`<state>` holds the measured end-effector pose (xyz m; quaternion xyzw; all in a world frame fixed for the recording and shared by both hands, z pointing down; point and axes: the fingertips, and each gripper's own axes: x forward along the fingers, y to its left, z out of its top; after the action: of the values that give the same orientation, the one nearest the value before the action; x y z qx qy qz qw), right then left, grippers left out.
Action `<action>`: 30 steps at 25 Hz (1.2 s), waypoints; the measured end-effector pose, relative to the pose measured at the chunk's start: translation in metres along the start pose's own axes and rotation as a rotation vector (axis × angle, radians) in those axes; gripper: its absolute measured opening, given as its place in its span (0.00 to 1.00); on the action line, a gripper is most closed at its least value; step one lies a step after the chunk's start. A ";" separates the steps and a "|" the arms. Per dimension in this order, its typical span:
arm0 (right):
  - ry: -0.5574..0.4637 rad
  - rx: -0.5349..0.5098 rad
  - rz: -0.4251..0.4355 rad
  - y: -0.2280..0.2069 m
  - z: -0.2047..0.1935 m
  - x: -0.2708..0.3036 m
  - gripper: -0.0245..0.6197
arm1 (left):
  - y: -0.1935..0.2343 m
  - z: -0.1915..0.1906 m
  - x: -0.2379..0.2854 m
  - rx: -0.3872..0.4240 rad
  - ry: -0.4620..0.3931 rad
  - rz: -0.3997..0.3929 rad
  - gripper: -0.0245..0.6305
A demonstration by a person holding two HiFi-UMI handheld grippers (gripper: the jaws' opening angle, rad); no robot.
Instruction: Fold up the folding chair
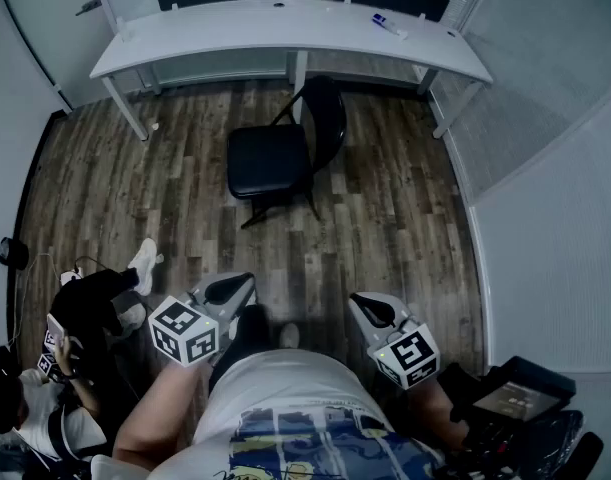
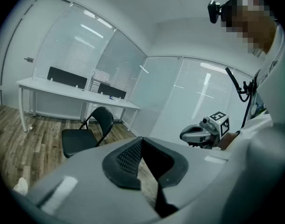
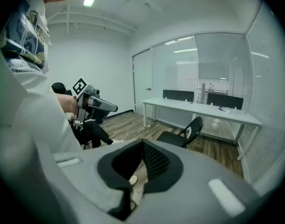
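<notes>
A black folding chair stands unfolded on the wood floor in front of a white desk, its seat toward the left of the head view and its back toward the right. The chair also shows at mid-distance in the left gripper view, and the chair in the right gripper view. My left gripper and my right gripper are held close to my body, well short of the chair. Both are shut with nothing between the jaws.
A long white desk runs behind the chair, with a small blue-and-white item on it. A person in dark clothes sits on the floor at lower left. Dark equipment lies at lower right. Glass walls enclose the room.
</notes>
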<state>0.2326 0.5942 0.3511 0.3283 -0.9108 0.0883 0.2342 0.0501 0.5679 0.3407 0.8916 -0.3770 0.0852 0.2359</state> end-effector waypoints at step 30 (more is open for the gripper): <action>-0.055 0.072 -0.062 -0.038 0.003 0.001 0.17 | 0.018 0.004 0.026 0.071 0.023 0.088 0.13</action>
<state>0.2552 0.5634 0.3490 0.3671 -0.9024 0.1045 0.1998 0.0551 0.5384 0.3523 0.8810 -0.4099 0.1190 0.2043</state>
